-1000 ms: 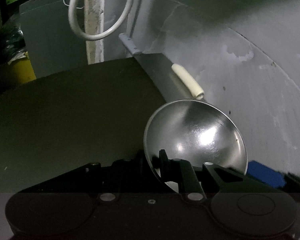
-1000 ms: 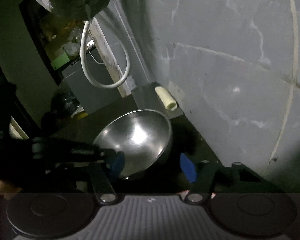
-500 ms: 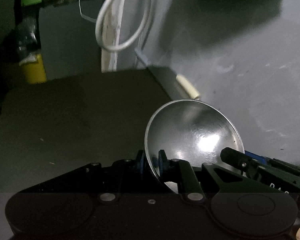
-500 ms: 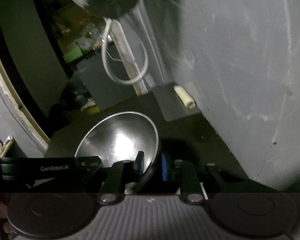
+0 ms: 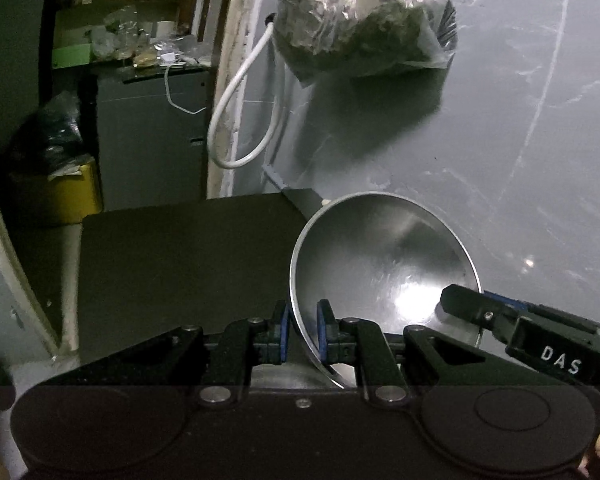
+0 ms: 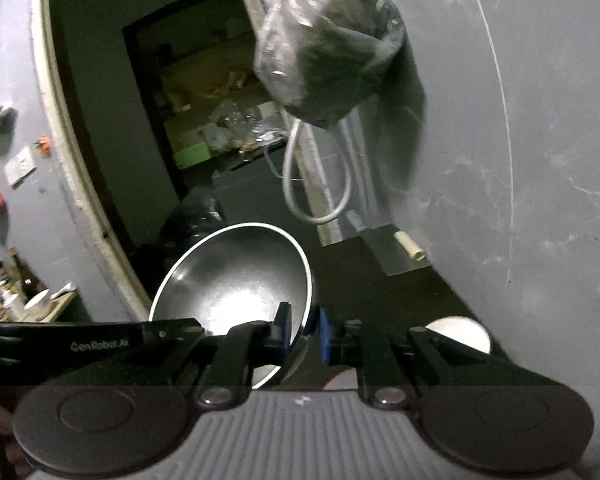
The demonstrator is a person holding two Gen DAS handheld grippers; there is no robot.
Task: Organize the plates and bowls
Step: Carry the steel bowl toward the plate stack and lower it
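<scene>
Steel bowl (image 5: 384,264) is off the dark surface (image 5: 180,264), held in the air tilted, between both tools. Left tool (image 5: 302,332) is nearly closed, blue pads pinching the bowl's near rim. Right tool (image 6: 305,330) has just been closing and now clamps the opposite rim (image 6: 306,280), wall between its pads. Pick-up looks done; carry and put-down remain. A pale round dish (image 6: 458,332) sits low on the surface, maybe next; no stack or rack in view

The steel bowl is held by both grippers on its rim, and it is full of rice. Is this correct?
Not quite: the steel bowl is empty. The left wrist view shows its bare shiny inside. The left gripper and right gripper do both clamp its rim.
</scene>
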